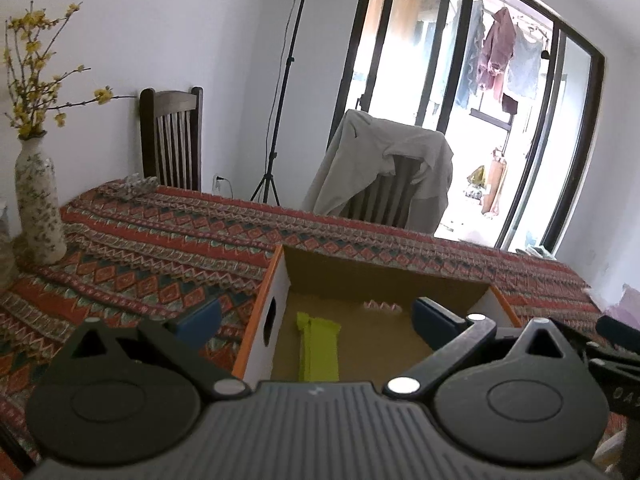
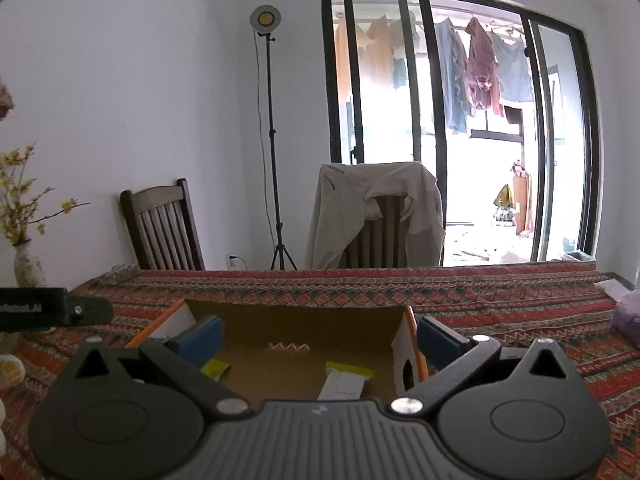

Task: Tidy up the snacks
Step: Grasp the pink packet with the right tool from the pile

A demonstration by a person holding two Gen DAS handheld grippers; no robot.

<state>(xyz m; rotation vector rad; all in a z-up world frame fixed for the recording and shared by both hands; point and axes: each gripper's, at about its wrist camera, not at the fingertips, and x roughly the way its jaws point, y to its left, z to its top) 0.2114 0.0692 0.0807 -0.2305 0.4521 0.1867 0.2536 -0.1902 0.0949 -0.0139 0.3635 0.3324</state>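
Cardboard box (image 1: pixel 276 312), both tools (image 1: pixel 316 316) (image 2: pixel 320 334) above it, gaping, empty

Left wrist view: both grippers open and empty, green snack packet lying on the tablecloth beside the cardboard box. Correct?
Not quite. The green snack packet lies inside the cardboard box, on its floor, as the left wrist view shows. The left gripper and right gripper are open and empty.

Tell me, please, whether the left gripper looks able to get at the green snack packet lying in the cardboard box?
Probably yes. The box is open-topped, the green snack packet lies uncovered on its floor, and the left gripper hangs open above it with nothing between; only the box's side wall is near.
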